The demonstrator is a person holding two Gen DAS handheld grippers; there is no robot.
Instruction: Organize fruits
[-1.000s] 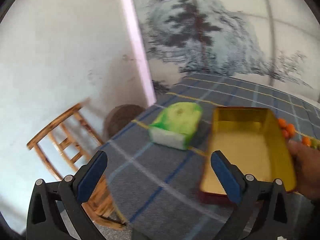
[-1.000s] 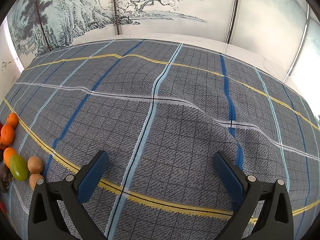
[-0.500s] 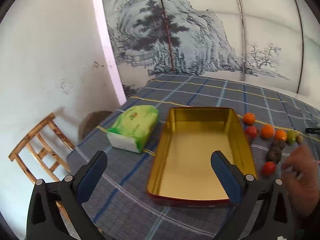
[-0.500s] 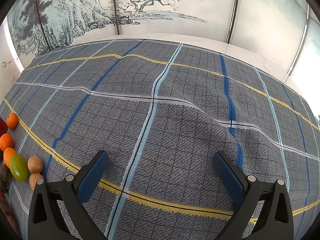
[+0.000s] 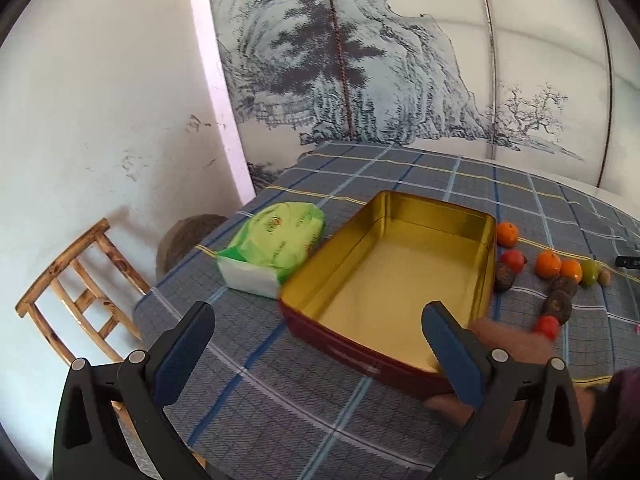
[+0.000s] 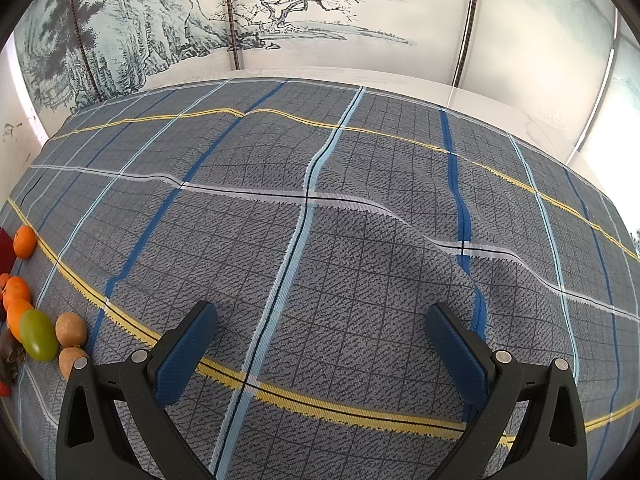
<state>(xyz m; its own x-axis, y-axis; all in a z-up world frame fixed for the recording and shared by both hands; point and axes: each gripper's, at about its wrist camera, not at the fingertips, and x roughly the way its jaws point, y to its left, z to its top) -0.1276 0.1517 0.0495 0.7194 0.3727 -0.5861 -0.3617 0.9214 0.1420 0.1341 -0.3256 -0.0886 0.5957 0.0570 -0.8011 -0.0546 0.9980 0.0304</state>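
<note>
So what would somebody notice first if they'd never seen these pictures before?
Probably the big empty gold-lined metal tin with dark red sides, sitting open in the middle of the grey checked tablecloth. Just to its right lies a scatter of small fruits, like the round orange tangerine and the shiny green oval fruit. On the tin's left, touching it, rests a bright green soft pack of tissues.

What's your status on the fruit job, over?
Left gripper and right gripper open, empty. Gold tin empty; fruits beside it on the plaid cloth. Bare hand at tin's near corner.
</note>
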